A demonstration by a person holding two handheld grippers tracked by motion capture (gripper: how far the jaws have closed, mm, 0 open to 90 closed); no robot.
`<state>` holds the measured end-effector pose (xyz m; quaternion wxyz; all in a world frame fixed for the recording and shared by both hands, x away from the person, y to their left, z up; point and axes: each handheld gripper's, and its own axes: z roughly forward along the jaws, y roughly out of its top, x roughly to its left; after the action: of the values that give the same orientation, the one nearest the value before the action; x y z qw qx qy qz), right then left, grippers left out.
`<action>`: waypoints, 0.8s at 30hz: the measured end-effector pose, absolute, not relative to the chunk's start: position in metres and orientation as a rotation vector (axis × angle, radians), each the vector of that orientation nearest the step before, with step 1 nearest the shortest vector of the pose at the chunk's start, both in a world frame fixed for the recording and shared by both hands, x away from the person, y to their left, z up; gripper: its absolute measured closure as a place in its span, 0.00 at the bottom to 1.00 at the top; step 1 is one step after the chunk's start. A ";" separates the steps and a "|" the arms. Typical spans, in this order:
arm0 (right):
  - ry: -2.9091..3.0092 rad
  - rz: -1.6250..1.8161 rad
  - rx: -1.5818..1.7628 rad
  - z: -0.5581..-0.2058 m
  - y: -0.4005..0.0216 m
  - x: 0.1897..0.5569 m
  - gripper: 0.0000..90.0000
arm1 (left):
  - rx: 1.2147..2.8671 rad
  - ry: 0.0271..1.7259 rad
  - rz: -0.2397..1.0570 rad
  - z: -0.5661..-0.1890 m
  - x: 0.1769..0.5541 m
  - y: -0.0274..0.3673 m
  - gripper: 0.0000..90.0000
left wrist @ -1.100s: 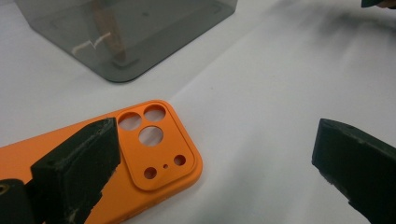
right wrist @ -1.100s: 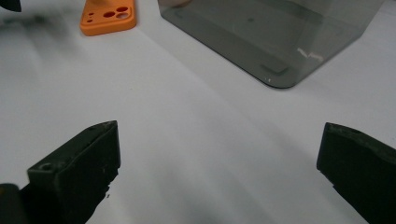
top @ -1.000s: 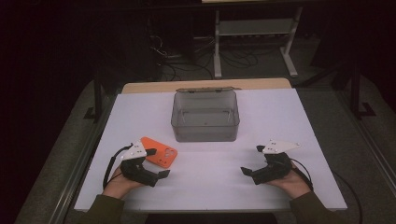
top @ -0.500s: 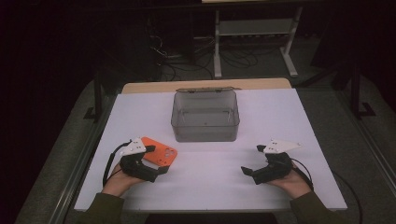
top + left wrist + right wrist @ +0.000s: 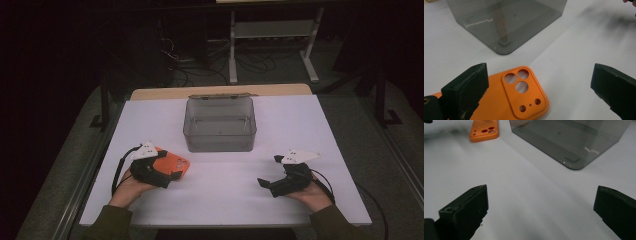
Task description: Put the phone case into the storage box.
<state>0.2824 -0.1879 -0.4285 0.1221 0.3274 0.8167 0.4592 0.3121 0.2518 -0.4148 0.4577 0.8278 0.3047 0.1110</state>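
The left gripper hangs low over the white table with its jaws spread wide apart, and the orange phone case lies flat on the table partly under and between them, camera-cutout end toward the open gap, the near jaw over its edge; whether that jaw touches it I cannot tell. Just ahead of these jaws stands the smoky clear plastic box. The right gripper rests well apart to the other side, its jaws likewise wide open over bare table, the box ahead and to its right in the right gripper view.
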 end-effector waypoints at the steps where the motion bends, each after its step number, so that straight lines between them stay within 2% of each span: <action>1: 2.389 1.336 0.953 -0.429 -0.188 0.283 0.00 | 2.041 0.753 0.273 -0.415 0.313 0.252 0.01; 11: 2.388 1.336 0.949 -0.429 -0.187 0.283 0.00 | 2.034 0.755 0.276 -0.412 0.318 0.249 0.01; 17: 2.386 1.335 0.955 -0.429 -0.187 0.283 0.00 | 2.033 0.746 0.283 -0.409 0.322 0.247 0.07; 19: 2.385 1.335 0.958 -0.429 -0.187 0.283 0.00 | 2.033 0.740 0.294 -0.408 0.322 0.246 0.14; 24: 2.388 1.334 0.951 -0.430 -0.187 0.284 0.00 | 2.037 0.754 0.296 -0.407 0.325 0.245 0.22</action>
<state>0.2836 -0.1871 -0.4295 0.1226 0.3260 0.8183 0.4573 0.3248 0.2455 -0.4071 0.4572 0.8264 0.3059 0.1201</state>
